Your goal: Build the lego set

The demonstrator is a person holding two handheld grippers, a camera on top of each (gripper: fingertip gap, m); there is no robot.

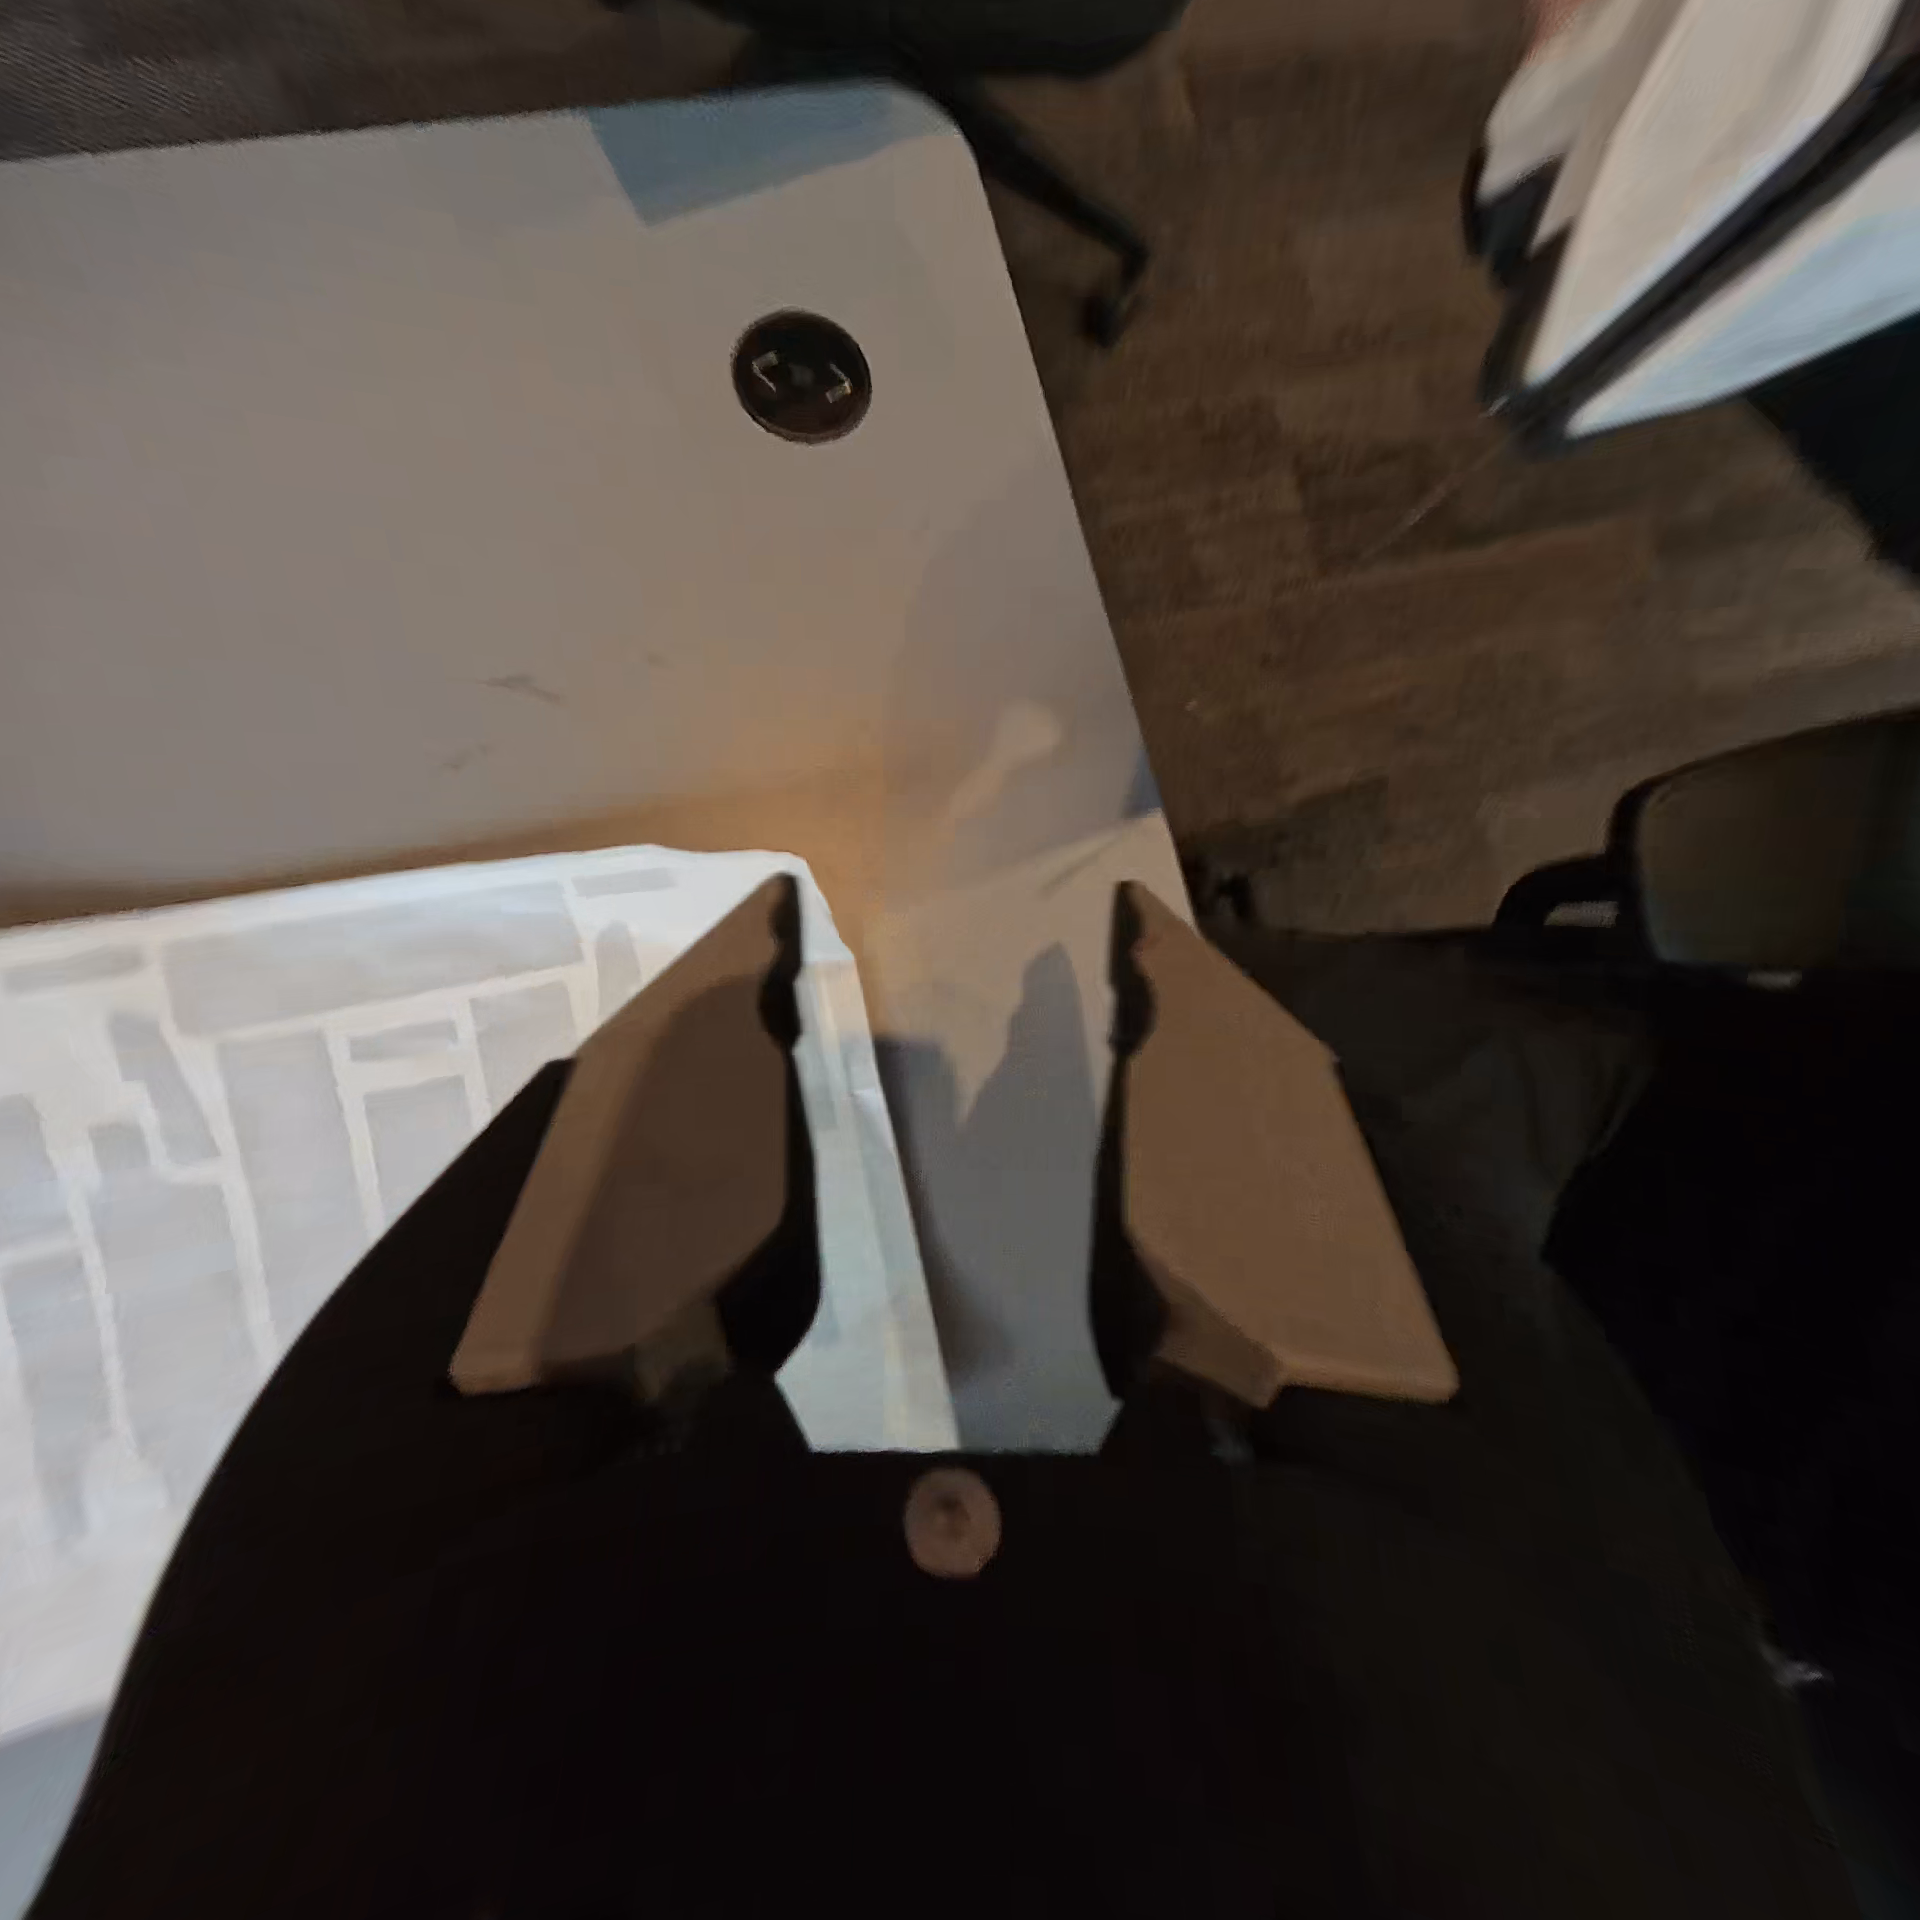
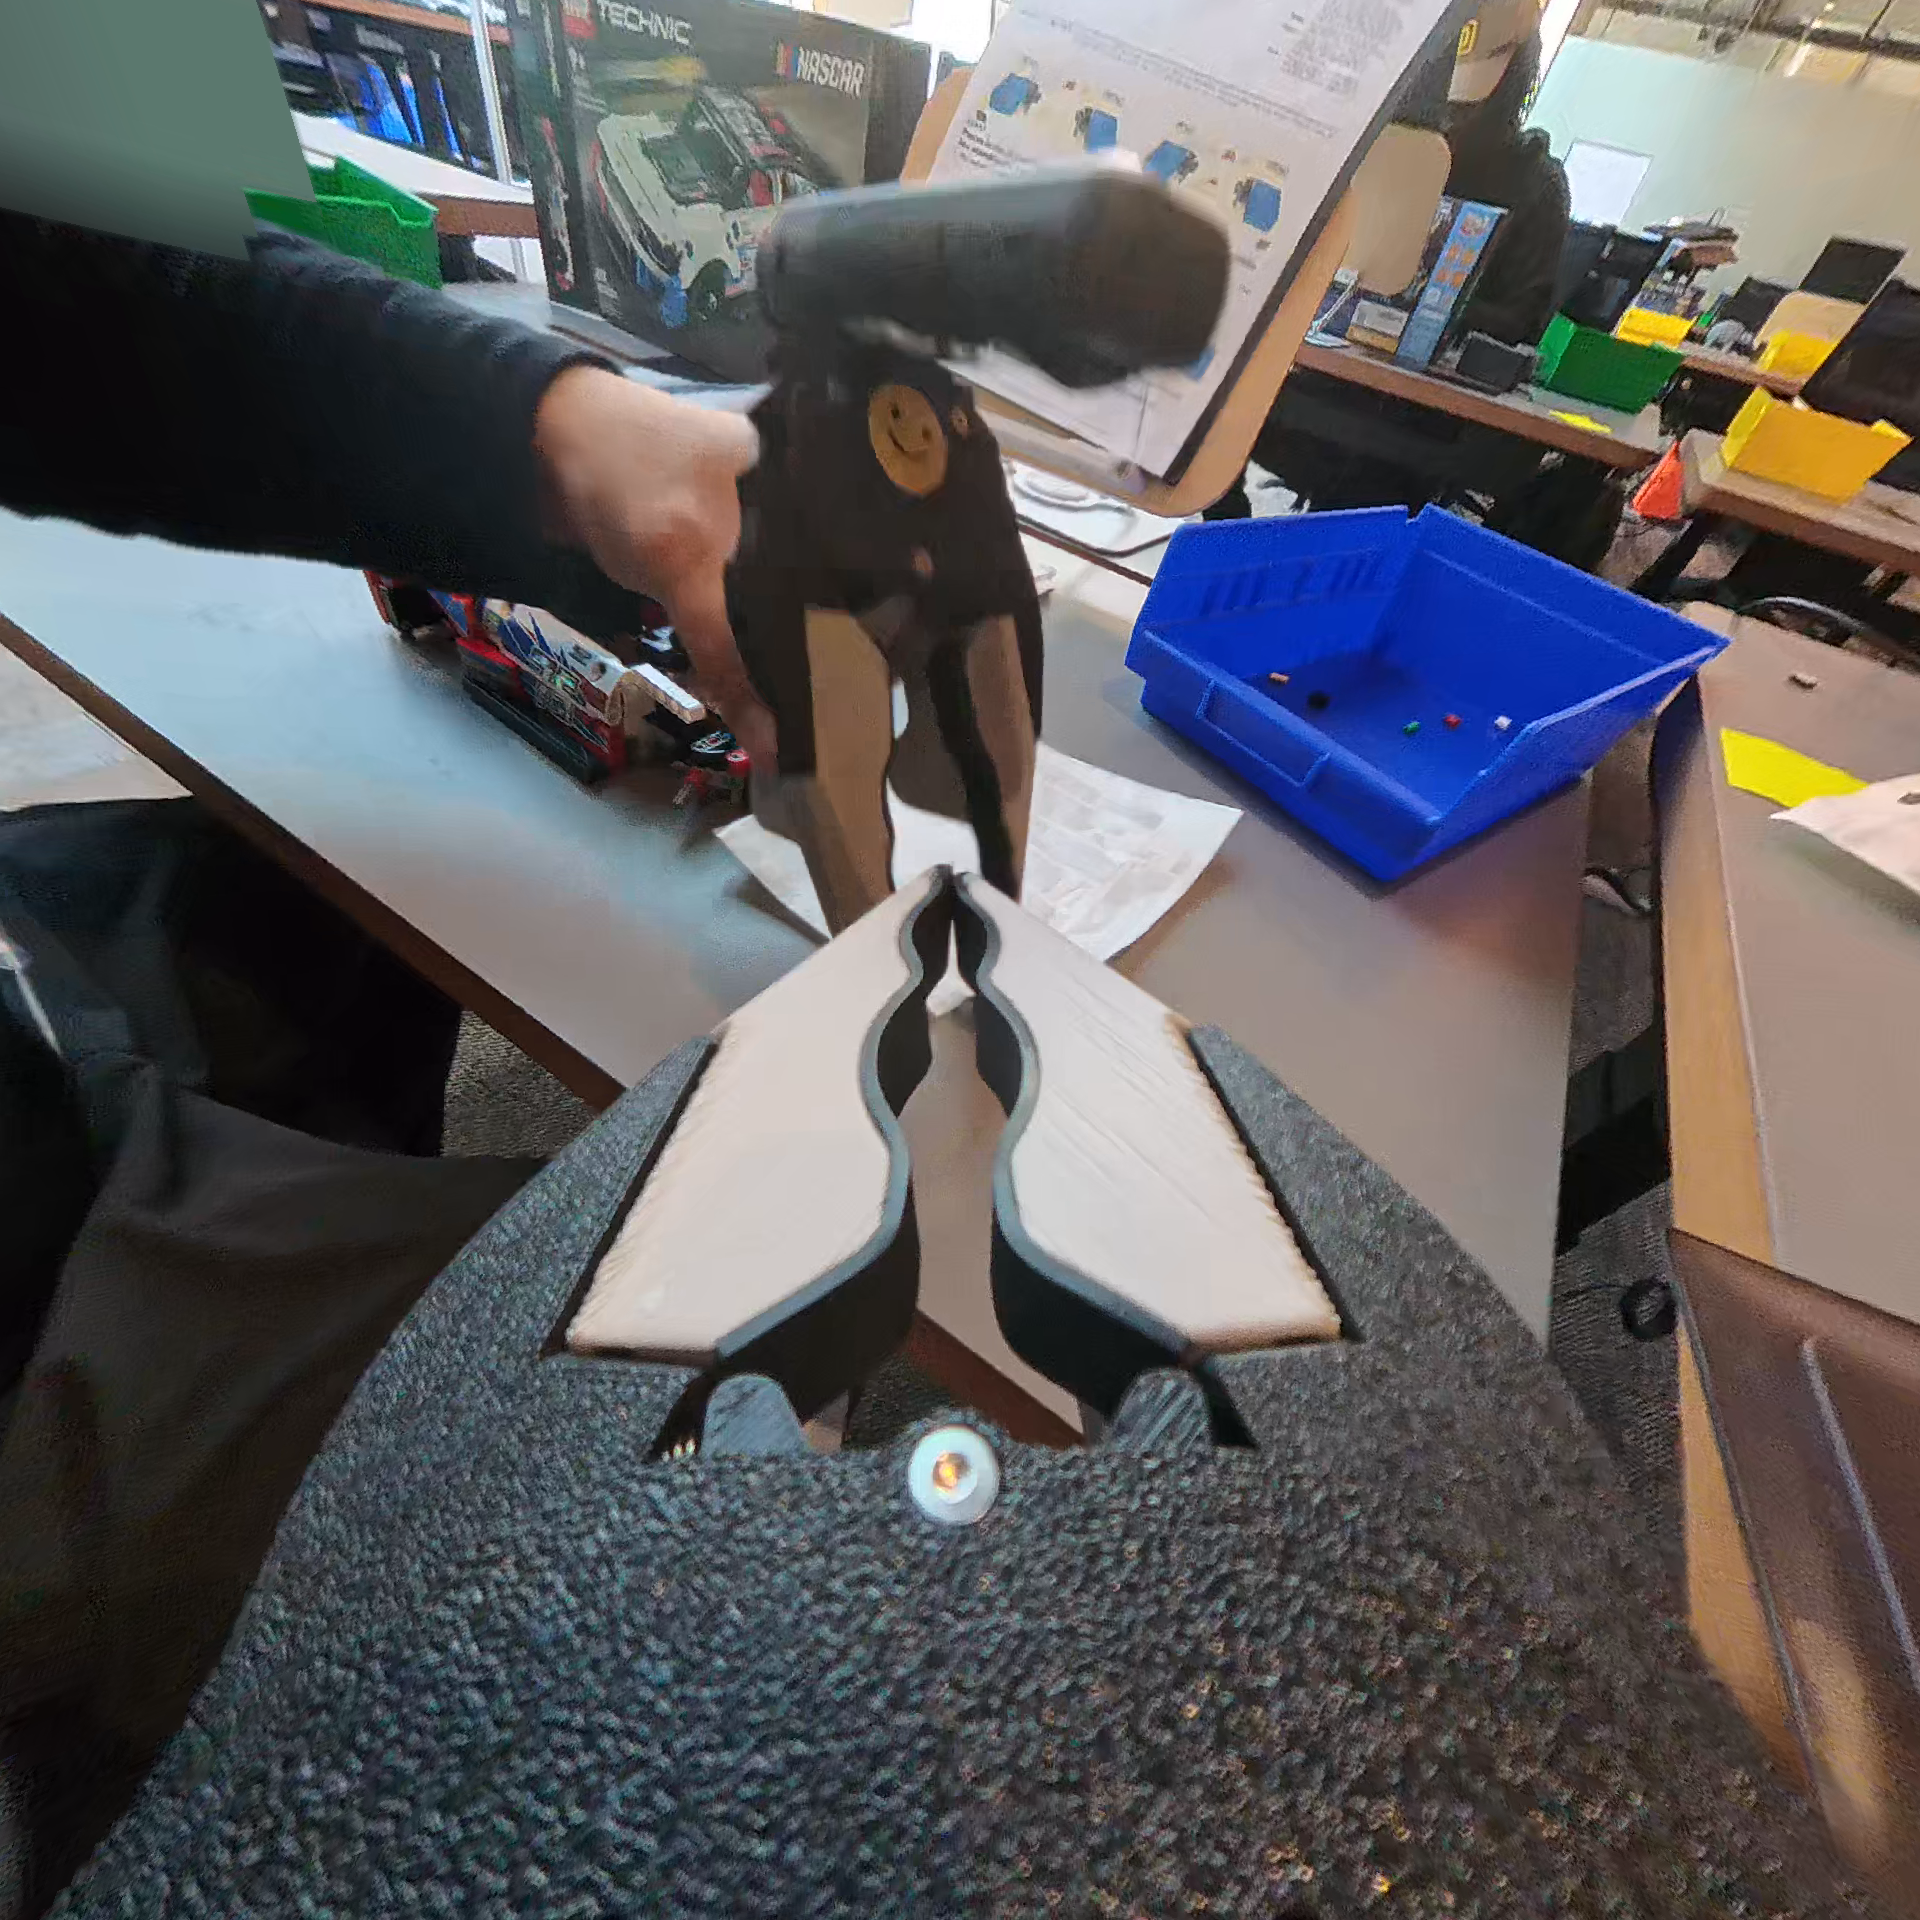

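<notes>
My left gripper (image 1: 958, 888) is open and empty, with its jaws wide apart. It hovers over the right corner of a white printed sheet (image 1: 312, 1091) lying on the grey table (image 1: 416, 468). In the right wrist view the left gripper (image 2: 928, 852) points down at that sheet (image 2: 1122, 842), held by a hand (image 2: 644, 488) in a dark sleeve. A partly built lego car (image 2: 561, 675) lies on the table behind it. My right gripper (image 2: 951, 883) is shut and empty, off the table's near edge. A blue bin (image 2: 1403, 675) holds several small loose pieces.
A lego box (image 2: 717, 156) and an instruction sheet on a stand (image 2: 1174, 125) are at the back. The table has a black cable hole (image 1: 800, 376), and its right edge drops to carpet (image 1: 1351, 571). Another table (image 2: 1818, 987) is at the right; green and yellow bins stand behind. The tips of one gripper are about 10 cm away from the tips of the other.
</notes>
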